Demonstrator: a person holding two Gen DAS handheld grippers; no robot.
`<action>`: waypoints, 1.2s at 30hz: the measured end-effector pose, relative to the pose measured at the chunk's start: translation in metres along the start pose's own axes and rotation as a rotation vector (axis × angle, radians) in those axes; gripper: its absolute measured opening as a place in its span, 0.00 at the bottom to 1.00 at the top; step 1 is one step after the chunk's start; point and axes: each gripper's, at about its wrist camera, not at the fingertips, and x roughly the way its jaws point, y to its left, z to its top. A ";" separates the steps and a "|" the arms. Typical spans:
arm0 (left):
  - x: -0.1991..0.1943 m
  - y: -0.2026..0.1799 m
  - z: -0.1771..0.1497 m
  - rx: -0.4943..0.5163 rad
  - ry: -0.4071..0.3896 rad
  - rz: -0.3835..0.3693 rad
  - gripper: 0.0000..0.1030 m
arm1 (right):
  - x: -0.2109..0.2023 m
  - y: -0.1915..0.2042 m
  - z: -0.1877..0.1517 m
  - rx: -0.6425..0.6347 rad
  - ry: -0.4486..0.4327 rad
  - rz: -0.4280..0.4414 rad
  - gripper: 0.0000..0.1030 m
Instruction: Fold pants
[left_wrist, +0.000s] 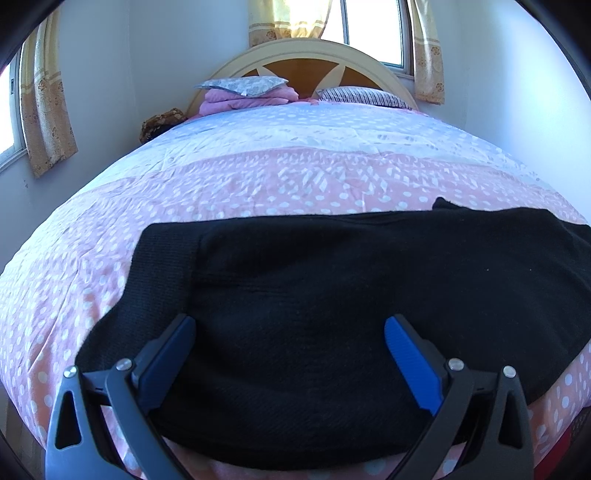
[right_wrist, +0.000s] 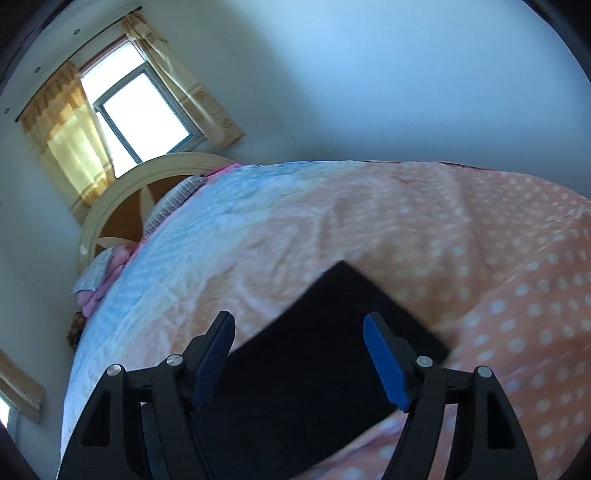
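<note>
Pants, black knit fabric (left_wrist: 314, 295), lie flat on the pink-and-blue polka-dot bedspread (left_wrist: 258, 177) at the near (foot) edge of the bed, directly under and ahead of the left gripper (left_wrist: 290, 326). L gripper w/ blue-padded black fingers (left_wrist: 410, 358) spread wide, nothing between them; pads hover over the fabric near the bed's near edge, contact can't be told. Pants' long axis runs side to side along the near edge: one squared, ribbed-looking end sits toward the bed's left side, the rest stretches toward the right side, where a small peak of cloth sticks up at the far edge of the garment. In the right wrist view the right gripper (right_wrist: 299, 323) is likewise released, fingers (right_wrist: 384, 358) wide apart, holding nothing; a squared corner of the pants (right_wrist: 325, 350) lies between and just beyond them, pointing away toward the bedspread's middle, view tilted & a bit blurred. Whether R pads touch the cloth: can't tell. At the head edge of the bed: cream arched wooden headboard (left_wrist: 321, 50), grey patterned pillow (left_wrist: 242, 85) on a folded pink blanket (left_wrist: 243, 100), striped pillow (left_wrist: 364, 96) beside it. Yellow curtains (left_wrist: 426, 51) frame the window (left_wrist: 373, 26) behind the headboard.
</note>
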 end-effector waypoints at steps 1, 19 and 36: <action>0.000 0.000 0.000 -0.001 0.001 0.001 1.00 | 0.004 -0.014 0.004 0.004 0.016 -0.024 0.71; 0.004 -0.004 0.003 -0.008 0.015 0.030 1.00 | 0.033 -0.021 -0.026 -0.207 0.243 0.066 0.28; -0.001 -0.002 -0.001 -0.014 -0.010 0.011 1.00 | -0.047 0.194 -0.118 -0.794 0.121 0.157 0.20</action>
